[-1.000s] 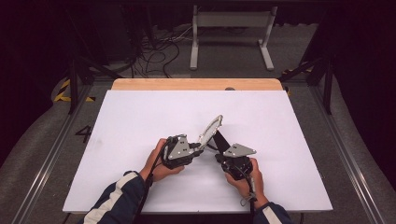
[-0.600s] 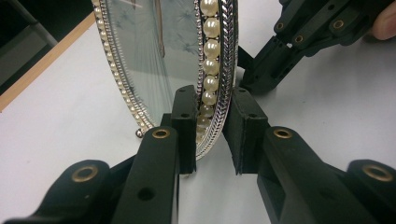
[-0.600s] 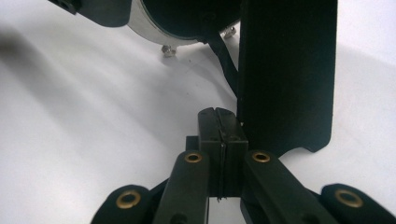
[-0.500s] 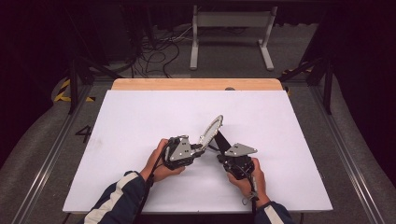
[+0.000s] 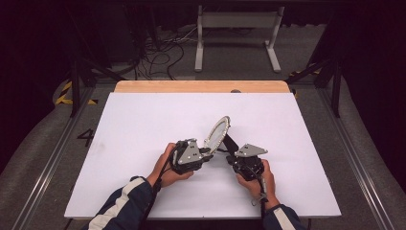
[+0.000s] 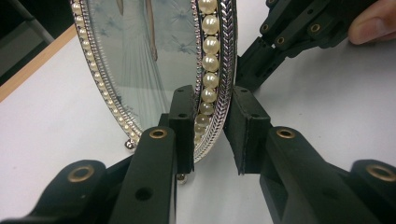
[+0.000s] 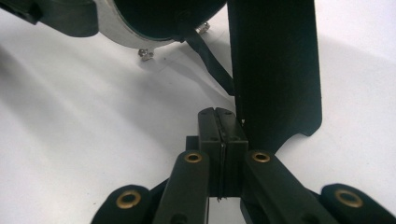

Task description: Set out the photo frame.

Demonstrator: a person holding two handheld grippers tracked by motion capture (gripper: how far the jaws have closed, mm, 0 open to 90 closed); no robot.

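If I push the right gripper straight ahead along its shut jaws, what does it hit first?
Probably the frame's black back stand, which rises just beyond and slightly right of the right gripper. The thin black strap and the oval picture frame lie farther on; depth is hard to judge.

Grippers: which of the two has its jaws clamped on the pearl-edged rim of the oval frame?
The left gripper: its pads press the picture frame rim. The right gripper has its jaws closed together beside the black back stand.

from high above the near edge we look forward and down on the whole table [image 5: 143,124]. riding the left gripper [image 6: 210,135], we face the oval frame [image 6: 140,70] up close. riding the right gripper [image 7: 219,135], we look low at that frame's back; all views share it.
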